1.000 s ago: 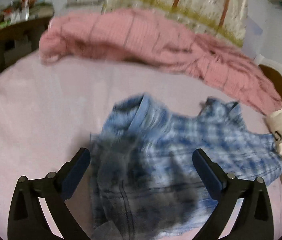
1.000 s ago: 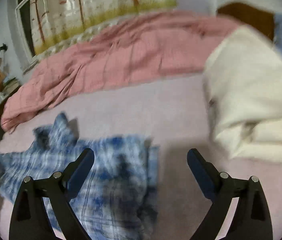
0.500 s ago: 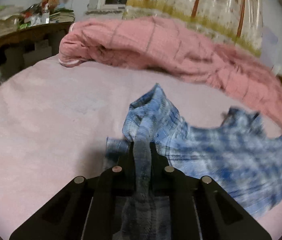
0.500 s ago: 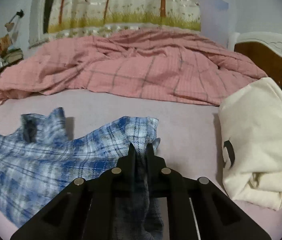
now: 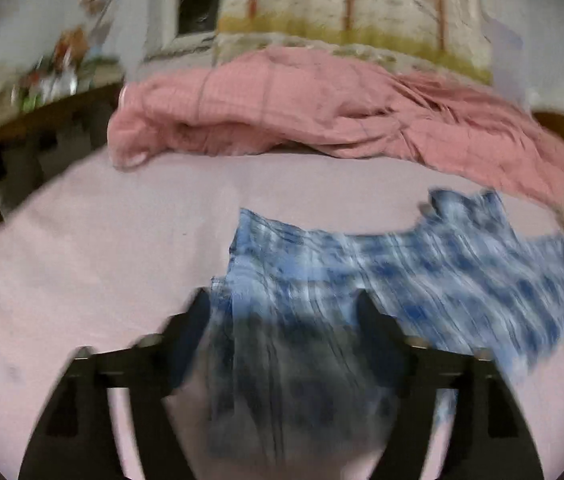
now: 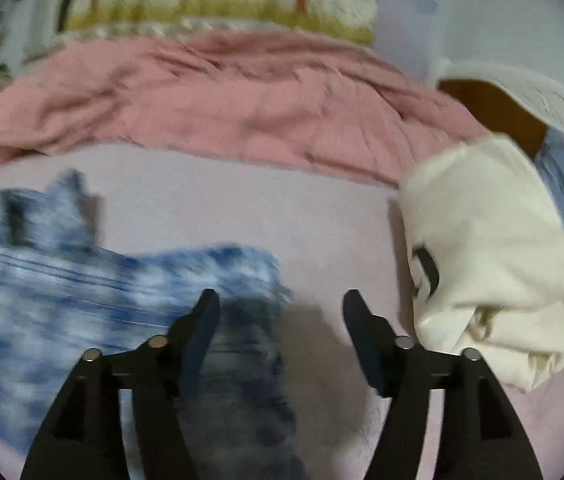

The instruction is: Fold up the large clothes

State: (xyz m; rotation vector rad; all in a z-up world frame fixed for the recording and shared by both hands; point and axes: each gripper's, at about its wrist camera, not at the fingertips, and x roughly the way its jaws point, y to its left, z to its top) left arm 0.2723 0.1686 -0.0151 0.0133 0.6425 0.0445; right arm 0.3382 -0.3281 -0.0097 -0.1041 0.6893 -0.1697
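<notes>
Across the lower half of the left wrist view, the blue plaid shirt (image 5: 422, 276) lay spread on the pale pink bedsheet (image 5: 102, 260), reaching from the centre out to the right edge of the frame. The left gripper (image 5: 284, 308) had just been opening, and its jaws stood wide apart with the near edge of the shirt lying loose between them; neither pad pressed on the cloth. Much of that picture was blurred. Behind the shirt, a rumpled pink blanket (image 5: 302, 116) stretched across the upper middle, with a tree-printed curtain (image 5: 354, 12) above it.

From the right wrist view, the same shirt (image 6: 62, 280) filled the lower left, its collar end standing up at the left edge. The right gripper (image 6: 280, 306) had likewise just been opening: its left finger (image 6: 202, 324) overlapped the shirt's right corner, while the right finger stood over bare sheet, so nothing was gripped. Just right of that gripper lay a bundled cream garment (image 6: 486, 248), apart from the shirt.
</notes>
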